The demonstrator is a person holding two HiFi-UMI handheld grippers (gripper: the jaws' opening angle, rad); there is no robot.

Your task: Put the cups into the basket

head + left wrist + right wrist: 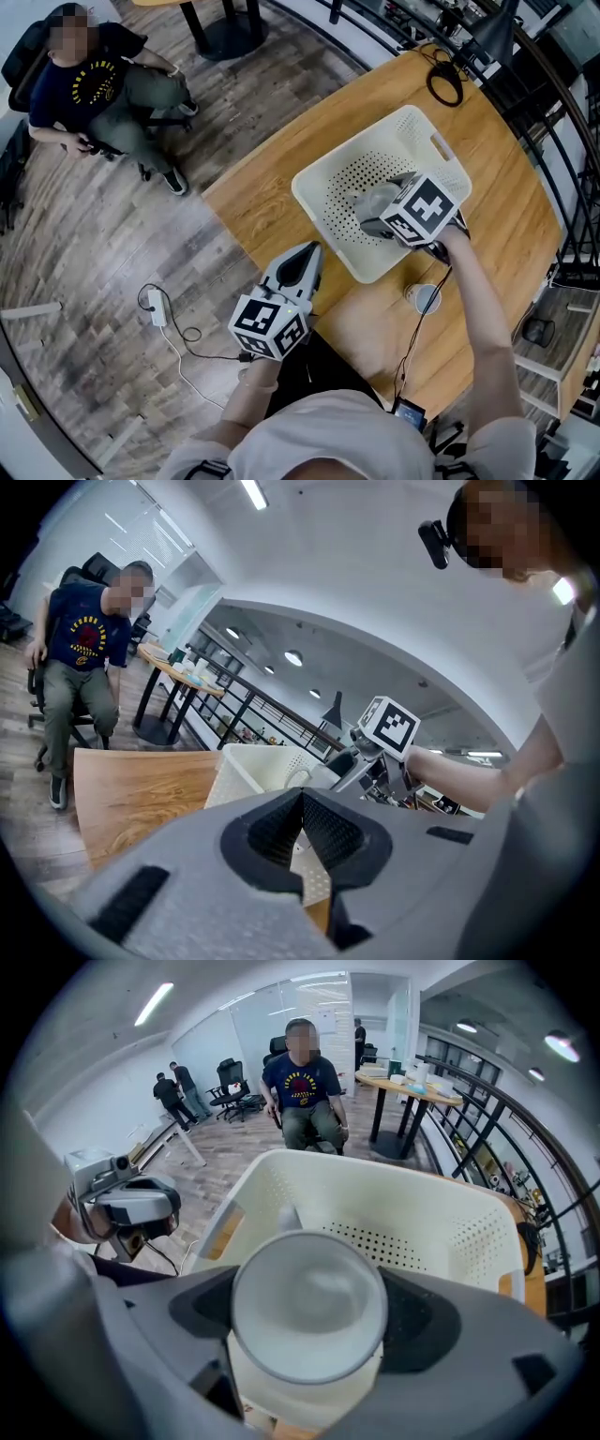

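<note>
right gripper [372,208] hangs over the basket [317,214], jaws clamped on either side of a white cup [309,1309]. in the right gripper view the cup faces us mouth-on, with the basket's perforated floor right behind it. so this is the carry-and-drop step, and the cup is above the basket, not yet set down in it.

left gripper [306,257] sits off the table [281,169] edge at about 7 o'clock from the basket. its jaws are drawn close together with nothing between them.

at 5 o'clock of the basket there's a small round thing [427,298] on the wood, possibly another cup, though it's too small to call.

next move, by my read: lower the held cup toward the floor, then part the jaws so it doesn't topple.
</note>
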